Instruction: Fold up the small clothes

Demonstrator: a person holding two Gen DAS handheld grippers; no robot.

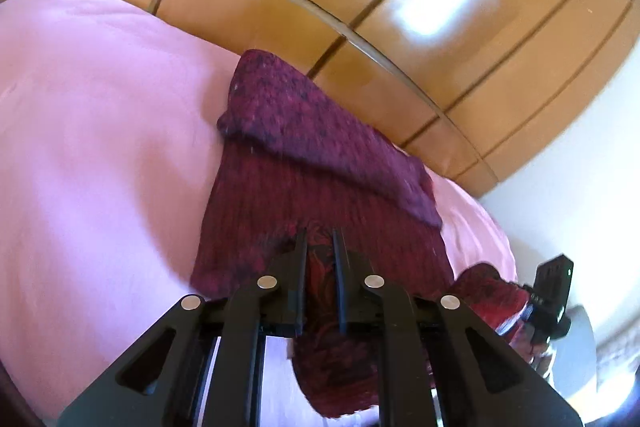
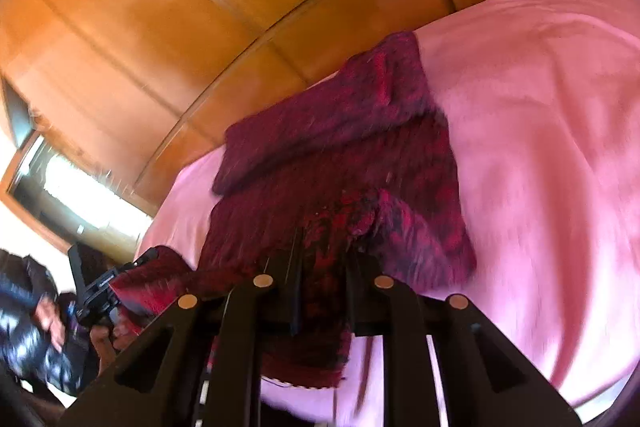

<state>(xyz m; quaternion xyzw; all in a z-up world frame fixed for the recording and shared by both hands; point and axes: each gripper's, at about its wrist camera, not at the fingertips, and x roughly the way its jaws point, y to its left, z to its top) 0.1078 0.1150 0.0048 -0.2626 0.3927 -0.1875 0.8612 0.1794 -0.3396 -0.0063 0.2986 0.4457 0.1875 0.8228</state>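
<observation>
- Dark red knitted garment (image 1: 304, 163) lies on a bed with a pink sheet (image 1: 100, 131); its near hem is raised off the sheet, its far part rests flat.
- A folded band of the knit lies across the garment's far end, close to the bed's far edge.
- Left gripper (image 1: 320, 251): fingers nearly together, clamped on a bunched fold of the near hem; fabric fills the narrow gap and hangs below.
- Right gripper (image 2: 322, 247): fingers likewise pinched on the hem, red knit pressed between them and draping underneath.
- Each gripper shows in the other's view, gripping another corner of the same edge.
- Wooden wardrobe panels (image 1: 400, 7) stand behind the bed.
- Right wrist view: a person's glossy dark sleeve (image 2: 24, 323) at lower left, beside the left gripper.
- Both views are motion-blurred; knit detail is soft.
</observation>
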